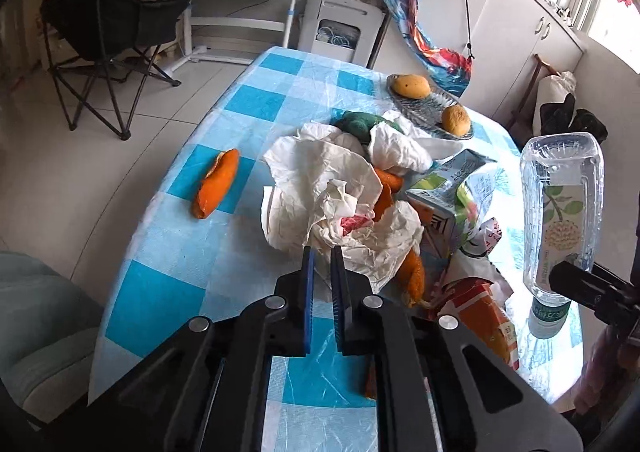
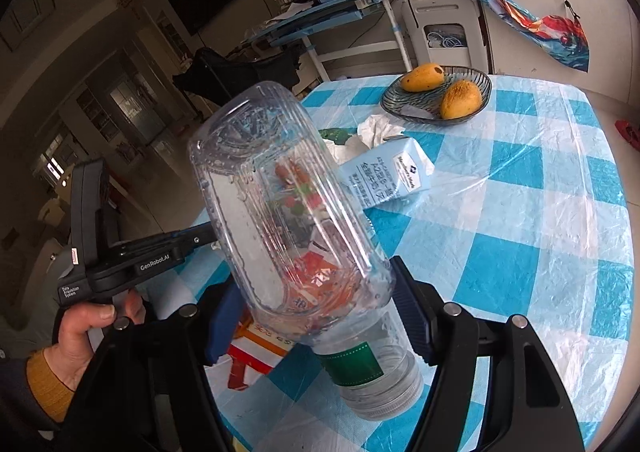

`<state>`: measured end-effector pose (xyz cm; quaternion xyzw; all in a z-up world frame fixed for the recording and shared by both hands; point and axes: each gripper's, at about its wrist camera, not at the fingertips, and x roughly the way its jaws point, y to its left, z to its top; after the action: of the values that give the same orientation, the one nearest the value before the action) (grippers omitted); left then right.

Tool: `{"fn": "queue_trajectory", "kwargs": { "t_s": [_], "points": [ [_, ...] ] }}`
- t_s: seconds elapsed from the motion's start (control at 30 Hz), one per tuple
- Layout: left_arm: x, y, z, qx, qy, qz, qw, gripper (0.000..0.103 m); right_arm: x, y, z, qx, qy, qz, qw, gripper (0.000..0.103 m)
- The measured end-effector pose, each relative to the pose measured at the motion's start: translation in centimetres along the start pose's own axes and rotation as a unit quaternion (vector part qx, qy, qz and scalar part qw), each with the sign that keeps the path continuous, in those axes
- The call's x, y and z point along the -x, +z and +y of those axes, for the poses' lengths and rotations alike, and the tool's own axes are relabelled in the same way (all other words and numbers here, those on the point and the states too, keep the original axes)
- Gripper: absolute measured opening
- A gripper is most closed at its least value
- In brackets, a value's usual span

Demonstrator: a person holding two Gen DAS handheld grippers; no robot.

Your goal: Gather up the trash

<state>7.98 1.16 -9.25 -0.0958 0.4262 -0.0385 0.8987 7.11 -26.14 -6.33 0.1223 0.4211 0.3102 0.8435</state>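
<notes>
Right gripper [image 2: 320,328] fingers pinch empty bottle [image 2: 288,220] near neck, base up, over the tabletop [image 2: 540,212] near edge. Left gripper [image 1: 322,252] fingers pressed together on crumpled paper [image 1: 320,196] edge. Risk: thin pinch tears/slips; bottle pivots, drops.

orange carton [image 1: 486,316] part hid by left arm | bottle [image 2: 296,236] blocks trash pile behind

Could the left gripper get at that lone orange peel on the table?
Probably yes. The peel lies alone on bare cloth, apart from the trash pile, nothing over it. But the left gripper is shut on white paper, so it would need to let go first.
</notes>
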Motion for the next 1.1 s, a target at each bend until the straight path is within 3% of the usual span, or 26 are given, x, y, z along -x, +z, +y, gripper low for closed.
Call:
{"fn": "queue_trajectory", "kwargs": {
  "t_s": [0.03, 0.27, 0.4, 0.47, 0.5, 0.53, 0.6, 0.7, 0.73, 0.77, 0.83, 0.9, 1.1],
  "points": [
    [0.4, -0.1, -0.1, -0.003, -0.003, -0.007, 1.0000, 0.000, 0.3, 0.1, -0.1, -0.006, 0.005, -0.005, 1.000, 0.067],
    [3.1, -0.4, -0.2, -0.006, -0.029, -0.041, 0.9987, 0.000, 1.6, 0.1, 0.2, -0.024, 0.032, -0.020, 0.999, 0.067],
    [2.9, -0.6, -0.7, -0.031, -0.017, -0.042, 0.9985, 0.002, 2.0, -0.5, 0.6, -0.027, 0.040, -0.022, 0.999, 0.067],
    [2.4, -0.8, -1.5, -0.054, 0.007, -0.038, 0.9978, 0.029, 2.1, -0.7, 0.8, -0.029, 0.042, -0.023, 0.998, 0.067],
    [2.2, -0.9, -1.9, -0.059, 0.027, -0.037, 0.9972, 0.072, 2.2, -0.8, 1.0, -0.028, 0.044, -0.022, 0.998, 0.067],
    [2.2, -1.1, -2.2, -0.061, 0.054, -0.049, 0.9955, 0.091, 2.2, -1.0, 1.1, -0.026, 0.044, -0.021, 0.998, 0.067],
    [1.7, -1.2, -2.7, -0.078, 0.074, -0.057, 0.9926, 0.091, 2.2, -1.4, 1.5, -0.022, 0.045, -0.017, 0.999, 0.067],
    [0.4, -1.1, -1.6, -0.062, 0.100, -0.034, 0.9925, 0.086, 2.5, -1.8, 1.7, -0.021, 0.045, -0.016, 0.999, 0.067],
    [0.2, -1.2, -0.8, -0.046, 0.098, -0.025, 0.9938, 0.077, 2.7, -1.8, 1.6, -0.022, 0.046, -0.019, 0.999, 0.067],
    [0.0, -1.2, -0.1, -0.032, 0.080, -0.017, 0.9962, 0.066, 3.0, -1.8, 1.5, -0.023, 0.047, -0.023, 0.998, 0.067],
    [-0.1, -1.3, 0.6, -0.025, 0.053, -0.002, 0.9983, 0.016, 3.5, -1.7, 1.5, -0.024, 0.047, -0.031, 0.998, 0.067],
    [0.3, -1.6, 1.0, -0.025, 0.033, 0.003, 0.9991, 0.001, 4.2, -1.6, 1.6, -0.024, 0.050, -0.038, 0.998, 0.067],
    [4.2, -2.6, 1.7, -0.013, -0.024, -0.031, 0.9992, 0.001, 5.3, -3.9, 3.9, -0.006, 0.079, -0.035, 0.996, 0.067]
  ]
}}
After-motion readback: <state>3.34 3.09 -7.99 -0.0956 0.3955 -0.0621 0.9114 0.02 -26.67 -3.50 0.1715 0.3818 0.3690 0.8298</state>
